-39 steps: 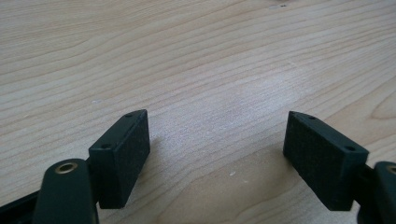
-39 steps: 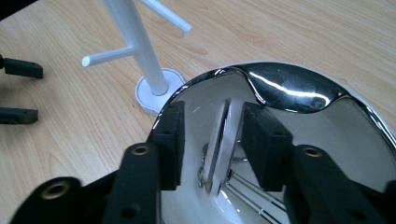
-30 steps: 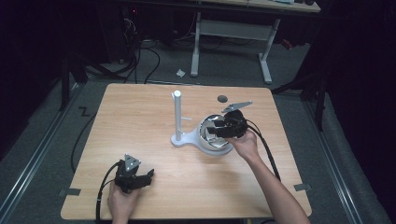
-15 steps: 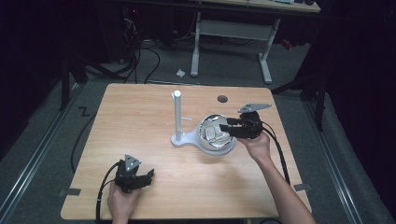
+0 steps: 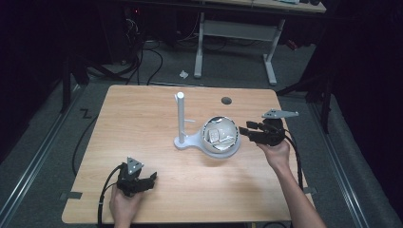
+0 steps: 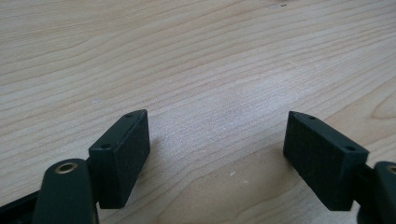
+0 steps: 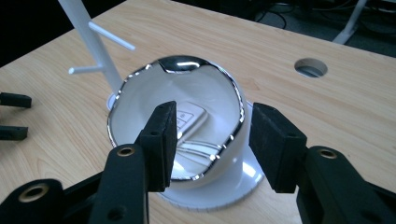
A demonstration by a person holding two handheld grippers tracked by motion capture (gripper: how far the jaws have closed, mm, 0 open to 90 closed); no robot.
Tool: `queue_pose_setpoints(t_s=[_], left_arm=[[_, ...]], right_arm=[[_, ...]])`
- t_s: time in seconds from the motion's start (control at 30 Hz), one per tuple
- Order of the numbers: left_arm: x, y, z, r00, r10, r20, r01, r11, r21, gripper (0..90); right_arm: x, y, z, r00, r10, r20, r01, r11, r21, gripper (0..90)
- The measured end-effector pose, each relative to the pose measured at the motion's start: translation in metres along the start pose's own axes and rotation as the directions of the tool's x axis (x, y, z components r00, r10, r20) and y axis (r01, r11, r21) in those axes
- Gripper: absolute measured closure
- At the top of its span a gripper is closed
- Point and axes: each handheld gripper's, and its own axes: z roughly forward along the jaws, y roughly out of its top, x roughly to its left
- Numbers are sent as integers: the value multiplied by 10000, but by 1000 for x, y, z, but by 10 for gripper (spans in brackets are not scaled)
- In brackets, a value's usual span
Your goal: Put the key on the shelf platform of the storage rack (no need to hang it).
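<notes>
A white bowl with a chrome rim [image 5: 205, 135] [image 7: 140, 93] sits on the round base of a white stand, whose post [image 5: 180, 118] [image 7: 88, 32] rises to its left. A white key fob [image 5: 215, 136] [image 7: 187, 116] lies inside the bowl. My right gripper [image 5: 246, 129] [image 7: 212, 126] hovers just right of the bowl, pointing at it. Its jaws have just been opening; the near rim shows in the gap between them, untouched by the pads. My left gripper [image 5: 151, 179] [image 6: 217, 154] rests open on bare wood at the front left.
The wooden table [image 5: 142, 118] has a round cable hole [image 5: 226, 100] [image 7: 310, 67] behind the bowl. Two thin pegs stick out of the post [image 7: 112, 39]. A desk frame [image 5: 235, 28] and cables stand on the floor beyond the table.
My right gripper has drawn back to the right, from over the bowl's rim to just beside it. The bowl, stand and left gripper have stayed put.
</notes>
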Motion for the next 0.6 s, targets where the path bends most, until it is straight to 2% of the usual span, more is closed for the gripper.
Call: queue_pose_setpoints(t_s=[0.27, 0.6], left_arm=[[0, 0, 0, 10000, -2, 3, 2, 10000, -3, 233], [0, 0, 0, 10000, 1, 2, -1, 10000, -1, 232]], right_arm=[[-6, -4, -13, 9998, 82, 169, -79, 9997, -212, 520], [-13, -23, -24, 9981, 590, 201, -581, 9975, -411, 517]])
